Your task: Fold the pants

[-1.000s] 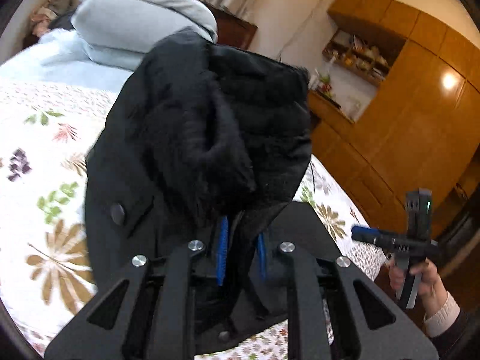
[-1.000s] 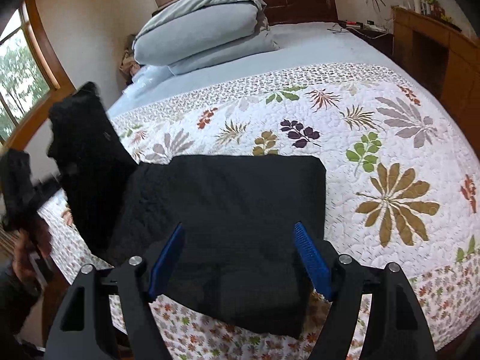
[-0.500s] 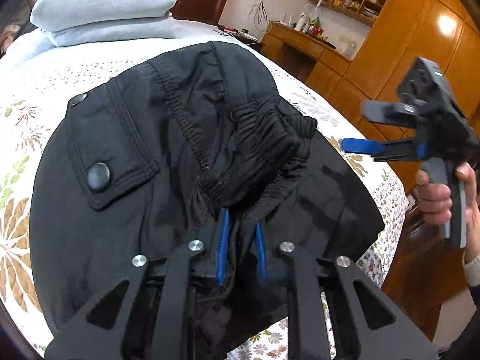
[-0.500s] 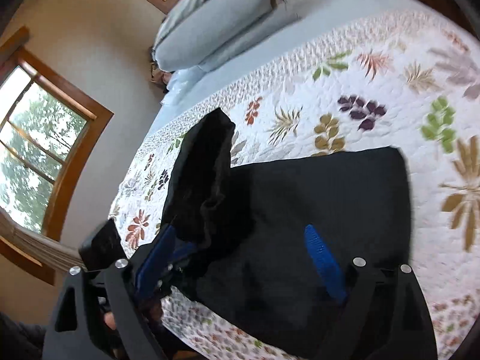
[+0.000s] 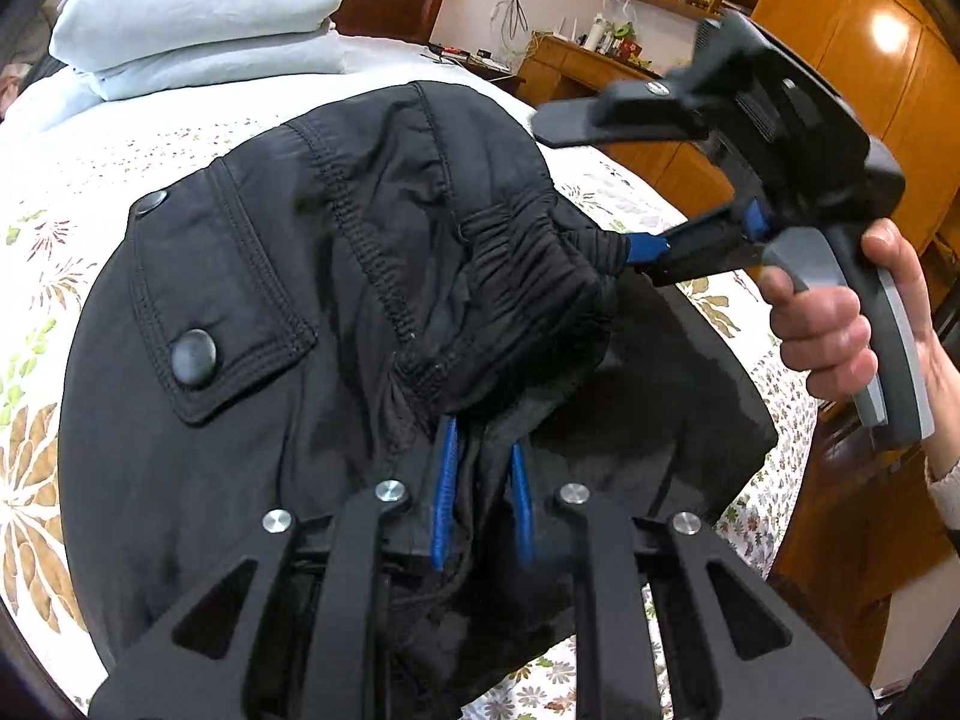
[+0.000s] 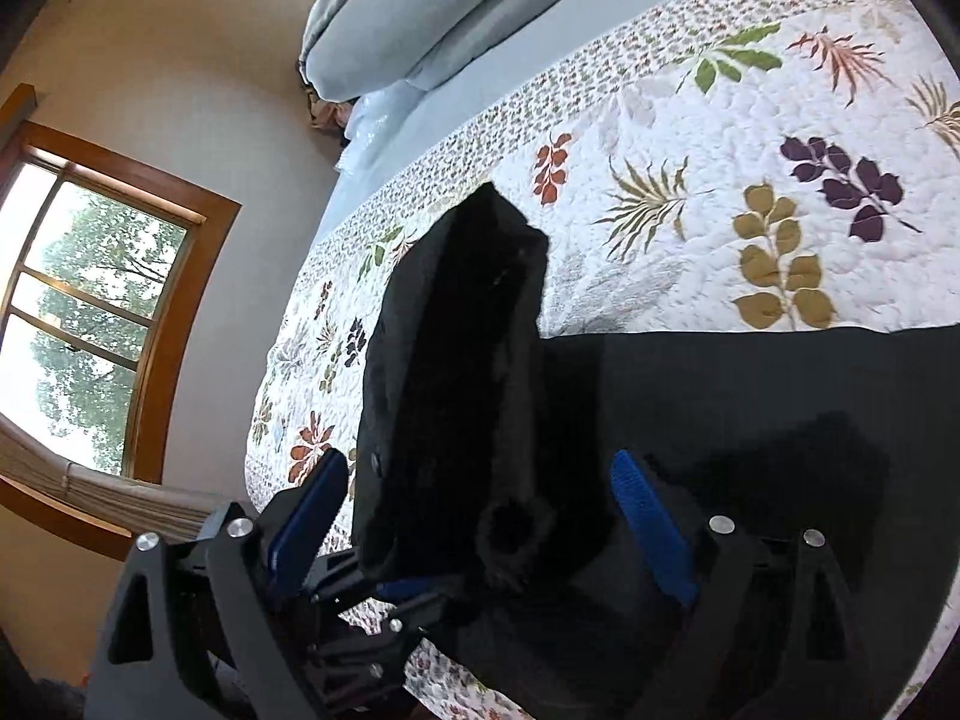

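While left tongs (image 5: 480, 498) pinch pants (image 5: 252, 312), right tongs (image 6: 480, 510) straddle waistband wide, tilted down.

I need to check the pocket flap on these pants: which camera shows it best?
The left wrist view: the pocket flap faces the camera in good light, stitching and snap button clear. In the right wrist view the black pants are a dark raised fold, with no flap discernible.

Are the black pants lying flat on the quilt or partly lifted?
Partly lifted: the left gripper pinches the black pants waistband upward; the rest lies flat.
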